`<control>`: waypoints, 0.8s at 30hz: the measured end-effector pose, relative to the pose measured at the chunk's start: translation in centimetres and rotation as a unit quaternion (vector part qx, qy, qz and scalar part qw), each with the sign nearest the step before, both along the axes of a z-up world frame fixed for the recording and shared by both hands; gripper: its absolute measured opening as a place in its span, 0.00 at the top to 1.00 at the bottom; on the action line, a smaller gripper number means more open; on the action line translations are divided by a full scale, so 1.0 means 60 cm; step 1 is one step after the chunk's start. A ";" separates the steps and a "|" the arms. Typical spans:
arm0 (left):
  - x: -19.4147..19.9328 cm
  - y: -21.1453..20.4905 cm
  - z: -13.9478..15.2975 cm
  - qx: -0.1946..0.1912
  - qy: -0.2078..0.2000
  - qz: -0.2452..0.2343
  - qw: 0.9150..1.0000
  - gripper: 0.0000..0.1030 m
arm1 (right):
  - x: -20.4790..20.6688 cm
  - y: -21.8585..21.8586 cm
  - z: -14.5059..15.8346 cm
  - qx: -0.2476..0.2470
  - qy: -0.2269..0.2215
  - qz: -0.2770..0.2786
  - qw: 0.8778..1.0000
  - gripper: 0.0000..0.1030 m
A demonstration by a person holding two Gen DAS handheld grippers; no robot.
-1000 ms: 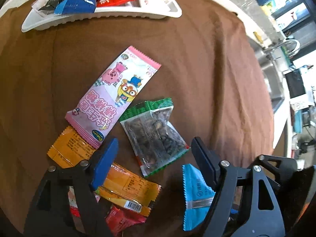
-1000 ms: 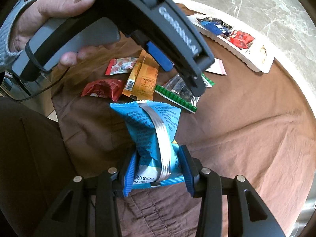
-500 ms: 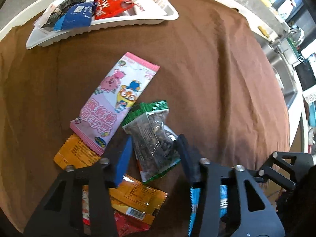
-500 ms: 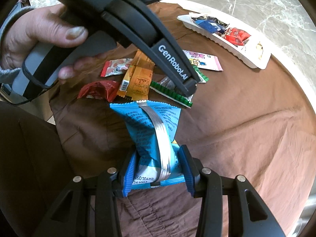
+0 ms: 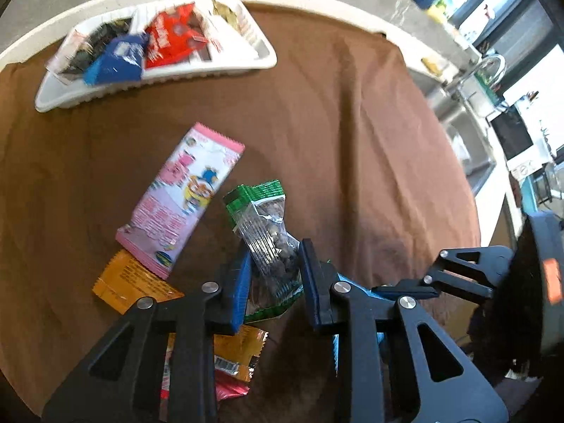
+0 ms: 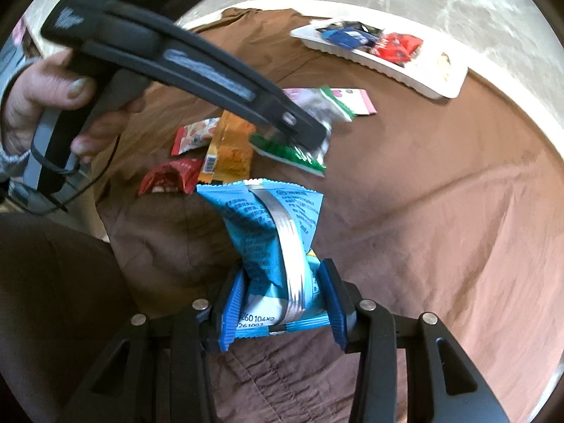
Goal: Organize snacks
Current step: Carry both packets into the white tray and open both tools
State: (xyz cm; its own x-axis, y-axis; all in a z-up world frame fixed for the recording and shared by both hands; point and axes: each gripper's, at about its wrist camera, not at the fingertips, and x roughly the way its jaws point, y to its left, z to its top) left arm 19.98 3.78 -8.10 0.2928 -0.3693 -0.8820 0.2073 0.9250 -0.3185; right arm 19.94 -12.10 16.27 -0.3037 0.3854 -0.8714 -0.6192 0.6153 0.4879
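Underneath, a wrinkled brown cloth [image 5: 352, 123] covers a round white table [image 5: 317, 0]; marble floor beyond.
Left gripper [image 5: 274, 275] pinches a crinkly clear green-edged packet [image 5: 271, 243]; right gripper [image 6: 278, 299] squeezes a glossy blue packet [image 6: 268, 232]; ahead of both jaws, a ribbed white tray [image 5: 176, 77].

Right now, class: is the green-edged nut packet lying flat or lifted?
Lifted: the left claw pinches the nut packet, its green top standing clear of the brown cloth.
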 end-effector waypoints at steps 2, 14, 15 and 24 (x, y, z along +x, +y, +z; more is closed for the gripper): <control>0.000 0.011 0.016 -0.002 -0.008 0.003 1.000 0.76 | 0.014 -0.010 -0.003 0.003 0.013 -0.023 1.000 0.56; 0.042 0.143 0.081 -0.022 -0.041 0.059 0.997 0.76 | 0.143 -0.039 -0.016 0.030 0.052 -0.154 0.986 0.57; 0.050 0.156 0.085 -0.022 -0.043 0.062 0.997 0.76 | 0.154 -0.038 -0.017 0.030 0.051 -0.159 0.985 0.57; 0.133 0.235 0.083 -0.017 -0.051 0.082 0.995 0.76 | 0.257 -0.010 -0.047 0.034 0.051 -0.204 0.977 0.57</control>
State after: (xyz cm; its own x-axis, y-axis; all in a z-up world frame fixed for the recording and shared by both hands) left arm 27.97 17.91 -3.14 0.4388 -0.3390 -0.8322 0.0869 0.9378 -0.3361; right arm 35.34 -12.67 13.43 -0.1968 0.5480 -0.8130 -0.2746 0.7652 0.5823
